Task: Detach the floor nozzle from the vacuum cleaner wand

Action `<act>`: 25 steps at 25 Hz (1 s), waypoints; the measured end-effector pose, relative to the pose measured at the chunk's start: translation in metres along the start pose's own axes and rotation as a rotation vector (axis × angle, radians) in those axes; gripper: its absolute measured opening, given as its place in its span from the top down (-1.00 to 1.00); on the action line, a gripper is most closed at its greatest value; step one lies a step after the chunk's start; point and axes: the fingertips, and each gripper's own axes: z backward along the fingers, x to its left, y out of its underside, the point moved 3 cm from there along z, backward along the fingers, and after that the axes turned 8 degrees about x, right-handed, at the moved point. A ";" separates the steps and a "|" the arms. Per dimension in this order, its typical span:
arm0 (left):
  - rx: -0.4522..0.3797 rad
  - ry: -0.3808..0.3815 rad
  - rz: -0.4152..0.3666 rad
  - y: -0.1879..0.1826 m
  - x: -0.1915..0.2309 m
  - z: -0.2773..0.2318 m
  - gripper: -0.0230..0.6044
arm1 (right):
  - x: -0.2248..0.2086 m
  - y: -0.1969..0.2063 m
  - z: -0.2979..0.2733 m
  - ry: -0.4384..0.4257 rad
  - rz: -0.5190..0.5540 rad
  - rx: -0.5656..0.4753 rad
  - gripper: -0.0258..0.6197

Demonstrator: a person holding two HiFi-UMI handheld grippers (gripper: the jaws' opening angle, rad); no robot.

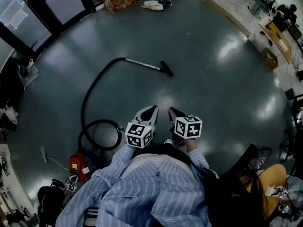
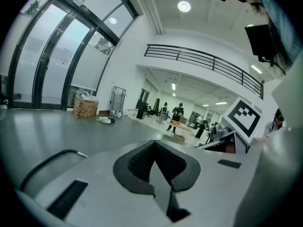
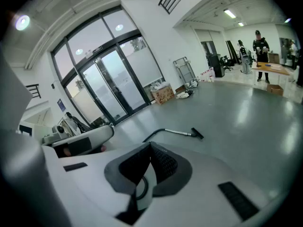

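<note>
While left gripper (image 1: 153, 109) and right gripper (image 1: 173, 112) are hanging shut and empty, black floor nozzle (image 1: 166, 68) is lying on open grey floor (image 1: 213, 79).

Glossy floor (image 1: 222, 74) with hose (image 1: 87, 100), wand (image 1: 142, 63), floor nozzle (image 1: 166, 68), red canister (image 1: 79, 163)

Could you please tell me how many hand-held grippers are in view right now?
2. The left hand-held gripper and the right hand-held gripper sit side by side in front of the person, both shut and empty. None seems hidden.
</note>
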 end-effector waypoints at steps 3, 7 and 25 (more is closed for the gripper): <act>-0.001 -0.002 -0.003 -0.001 0.000 0.002 0.91 | 0.002 0.002 0.002 0.007 0.005 0.002 0.90; 0.001 -0.007 -0.004 0.001 -0.001 0.008 0.91 | 0.003 0.008 0.006 0.016 -0.004 0.001 0.90; 0.003 0.033 -0.024 0.009 0.033 0.039 0.91 | 0.036 0.023 -0.020 0.005 -0.015 -0.008 0.90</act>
